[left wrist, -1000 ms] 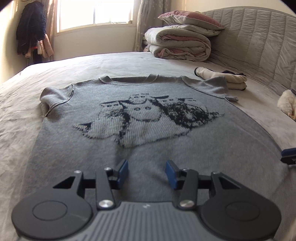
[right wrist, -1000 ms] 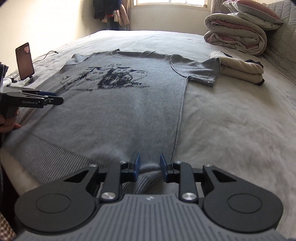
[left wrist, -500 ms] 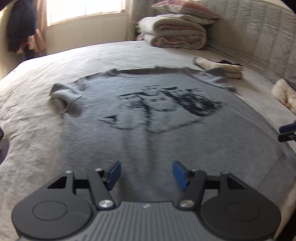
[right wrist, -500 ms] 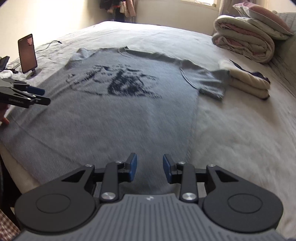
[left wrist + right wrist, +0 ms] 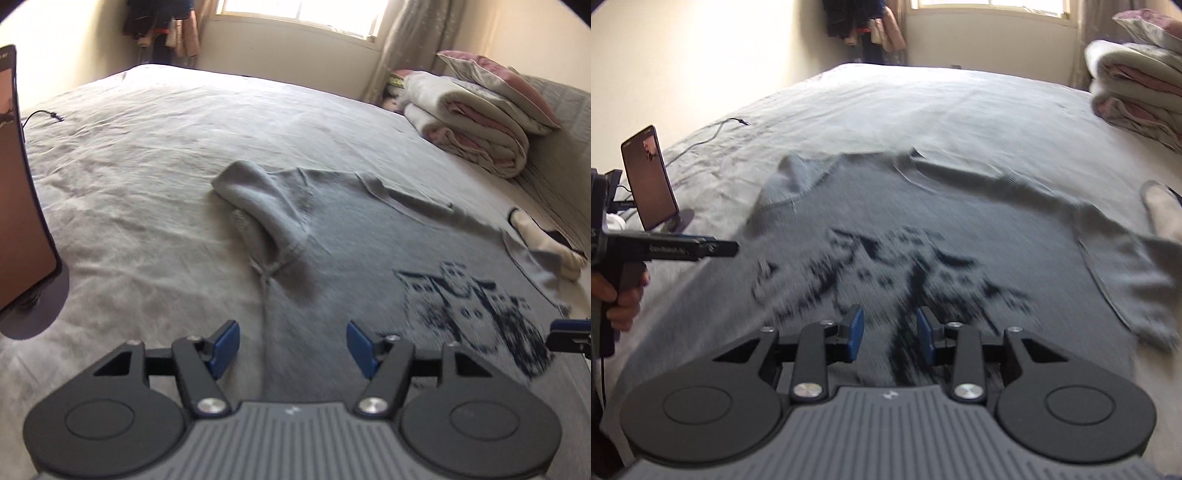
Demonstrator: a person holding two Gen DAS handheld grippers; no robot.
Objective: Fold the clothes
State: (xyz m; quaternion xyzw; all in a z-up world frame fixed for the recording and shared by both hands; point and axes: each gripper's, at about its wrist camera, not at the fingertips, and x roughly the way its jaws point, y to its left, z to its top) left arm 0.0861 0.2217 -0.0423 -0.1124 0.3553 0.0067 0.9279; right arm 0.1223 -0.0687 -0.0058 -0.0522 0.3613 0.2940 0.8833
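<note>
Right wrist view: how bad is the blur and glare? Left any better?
Right wrist view: heavy motion smear across the sweater print, sharp only on the right gripper; window blown out. Left wrist view: milder blur, sleeve folds readable, print smeared; window also overexposed, fisheye bends the bed.

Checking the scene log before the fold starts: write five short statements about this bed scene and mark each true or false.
1. The grey sweater lies spread on the bed. True.
2. The left tool grips the sweater. False: its pads are apart, nothing between them.
3. A phone stands upright near the sweater's sleeve. True.
4. The folded quilt lies on the sweater. False: it sits apart, by the headboard.
5. The right tool holds a sock. False: it is empty.
</note>
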